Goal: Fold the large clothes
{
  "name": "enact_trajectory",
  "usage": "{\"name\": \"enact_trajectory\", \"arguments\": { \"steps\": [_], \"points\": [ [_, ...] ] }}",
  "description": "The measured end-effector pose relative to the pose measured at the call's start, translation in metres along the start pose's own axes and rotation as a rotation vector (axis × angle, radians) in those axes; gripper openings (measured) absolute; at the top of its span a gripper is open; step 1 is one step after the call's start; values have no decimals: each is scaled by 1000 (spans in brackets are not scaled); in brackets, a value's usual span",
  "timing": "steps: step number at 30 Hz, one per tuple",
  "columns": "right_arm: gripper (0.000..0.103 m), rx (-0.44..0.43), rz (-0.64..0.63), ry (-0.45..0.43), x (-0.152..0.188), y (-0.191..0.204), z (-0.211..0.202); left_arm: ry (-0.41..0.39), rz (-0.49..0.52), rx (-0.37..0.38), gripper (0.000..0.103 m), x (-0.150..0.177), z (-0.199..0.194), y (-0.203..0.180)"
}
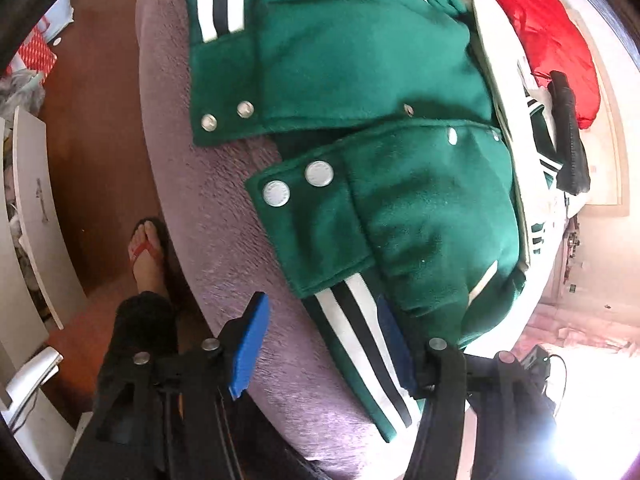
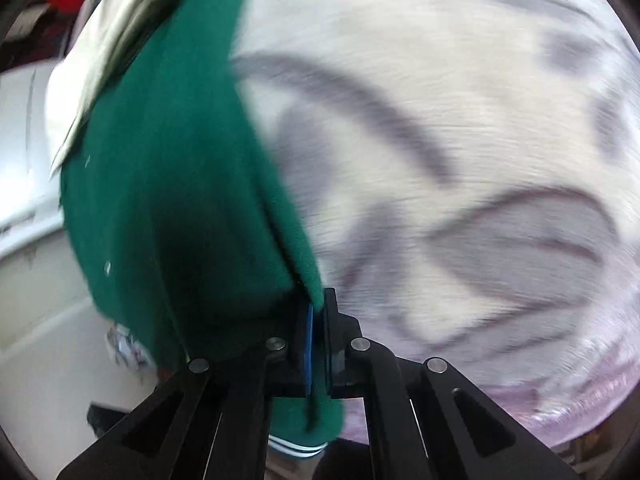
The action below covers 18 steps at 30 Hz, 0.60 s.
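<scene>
A green jacket with white snap buttons and black-and-white striped ribbing lies folded on a lilac blanket. My left gripper stands open at the jacket's near corner. The striped hem lies between its blue pads, against the right one only. In the right wrist view, which is blurred, my right gripper is shut on an edge of the green jacket. The cloth hangs up and to the left from the jaws, and a striped cuff shows below them.
A red garment and a black item lie at the far right. The person's foot in a red sandal stands on the brown floor beside the bed. White furniture lines the left. A pale patterned cover fills the right wrist view.
</scene>
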State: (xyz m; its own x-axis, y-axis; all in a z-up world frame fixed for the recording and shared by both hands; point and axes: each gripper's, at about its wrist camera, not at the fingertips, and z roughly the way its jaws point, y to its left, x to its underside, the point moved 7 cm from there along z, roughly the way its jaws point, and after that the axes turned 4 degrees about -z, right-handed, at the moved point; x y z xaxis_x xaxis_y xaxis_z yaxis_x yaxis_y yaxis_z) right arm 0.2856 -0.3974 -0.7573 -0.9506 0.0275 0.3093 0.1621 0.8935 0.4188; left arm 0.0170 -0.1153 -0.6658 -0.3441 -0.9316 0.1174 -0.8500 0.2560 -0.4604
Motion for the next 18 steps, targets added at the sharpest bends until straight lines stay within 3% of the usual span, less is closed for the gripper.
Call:
{"name": "enact_trajectory", "arguments": {
  "steps": [4,6,9,10,16,18],
  "points": [
    [3,-30,-31,33,2,7,-15,22,-9,21,53,7,8,-7],
    [13,-70,-31,68,2,17,-22,19,-15,21,53,4,7,-5],
    [47,-96,-34,82,0,12,-43,1,-30,32,53,-5,0,-4],
    [58,-110,-32,61,-4,10,-54,-18,-17,28,53,-9,-5,-6],
    [61,-156,11,-156,-85,-24,-136,-140,223,-91,53,-23,-21,-56],
    [65,-179,34,-233,-129,-26,-157,-187,295,-186,53,-27,-17,-78]
  ]
}}
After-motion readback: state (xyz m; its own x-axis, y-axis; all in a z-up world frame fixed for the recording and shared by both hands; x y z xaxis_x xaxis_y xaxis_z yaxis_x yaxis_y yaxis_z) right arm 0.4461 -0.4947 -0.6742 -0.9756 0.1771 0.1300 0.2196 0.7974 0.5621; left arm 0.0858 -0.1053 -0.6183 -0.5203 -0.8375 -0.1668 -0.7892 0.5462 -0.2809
